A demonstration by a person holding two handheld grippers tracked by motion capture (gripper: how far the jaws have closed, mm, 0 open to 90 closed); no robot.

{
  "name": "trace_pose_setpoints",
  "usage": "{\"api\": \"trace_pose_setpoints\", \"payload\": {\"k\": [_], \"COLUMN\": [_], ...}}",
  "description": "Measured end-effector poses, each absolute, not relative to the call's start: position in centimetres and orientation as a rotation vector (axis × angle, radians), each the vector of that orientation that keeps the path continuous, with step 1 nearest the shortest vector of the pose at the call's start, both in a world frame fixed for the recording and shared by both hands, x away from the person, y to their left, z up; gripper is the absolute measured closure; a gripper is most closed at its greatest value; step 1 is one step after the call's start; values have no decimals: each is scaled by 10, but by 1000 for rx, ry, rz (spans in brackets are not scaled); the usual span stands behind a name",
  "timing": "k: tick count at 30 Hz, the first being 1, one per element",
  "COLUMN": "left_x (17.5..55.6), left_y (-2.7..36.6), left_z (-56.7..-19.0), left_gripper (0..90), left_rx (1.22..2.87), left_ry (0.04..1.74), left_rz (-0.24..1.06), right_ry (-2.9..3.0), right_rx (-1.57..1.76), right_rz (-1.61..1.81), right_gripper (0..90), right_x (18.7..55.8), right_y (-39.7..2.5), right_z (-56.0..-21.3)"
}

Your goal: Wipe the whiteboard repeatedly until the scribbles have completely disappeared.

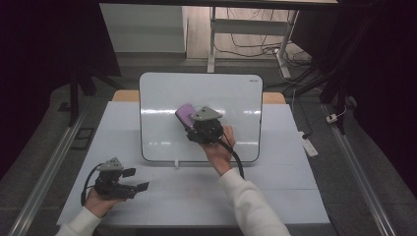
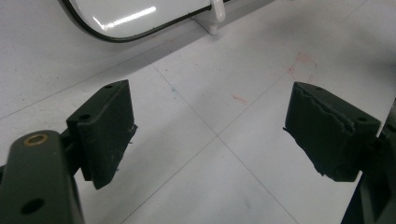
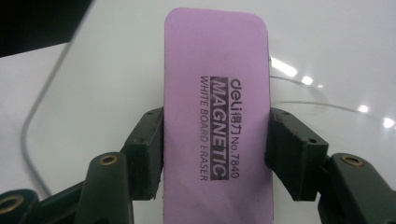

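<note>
White table bears an upright whiteboard.

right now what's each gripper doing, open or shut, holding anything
Left gripper: open, holding nothing, low over the table.
Right gripper: shut on the purple whiteboard eraser, over the whiteboard.

- Glossy white whiteboard, smooth, mirroring the lights, edged with a thin dark band.
- Matt lilac eraser, soft foam-like face with black print.
- Matt black plastic on the right gripper, brass-coloured rivets.
- Dull rubbery pads on the left gripper, one torn.
- Matt white table, faintly stained red.
</note>
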State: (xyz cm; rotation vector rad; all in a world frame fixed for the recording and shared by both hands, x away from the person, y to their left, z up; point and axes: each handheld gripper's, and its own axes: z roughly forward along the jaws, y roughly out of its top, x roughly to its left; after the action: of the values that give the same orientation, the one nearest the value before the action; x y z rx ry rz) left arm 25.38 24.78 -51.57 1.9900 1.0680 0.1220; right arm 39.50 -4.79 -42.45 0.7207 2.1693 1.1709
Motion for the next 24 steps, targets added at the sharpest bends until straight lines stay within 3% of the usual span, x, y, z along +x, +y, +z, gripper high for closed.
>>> {"api": "trace_pose_setpoints", "payload": {"k": [12, 24], "left_x": [254, 254], "left_y": [247, 247], "left_z": [-516, -516], "left_gripper": [162, 163], "left_rx": [1994, 1994], "left_ry": [1070, 1073], "left_rz": [125, 123], "right_ry": [1995, 2119], "right_rx": [857, 725], "right_rz": [1137, 1144], "right_gripper": [406, 407], "right_x": [414, 401], "right_y": [-102, -42], "right_z": [-400, -416]}}
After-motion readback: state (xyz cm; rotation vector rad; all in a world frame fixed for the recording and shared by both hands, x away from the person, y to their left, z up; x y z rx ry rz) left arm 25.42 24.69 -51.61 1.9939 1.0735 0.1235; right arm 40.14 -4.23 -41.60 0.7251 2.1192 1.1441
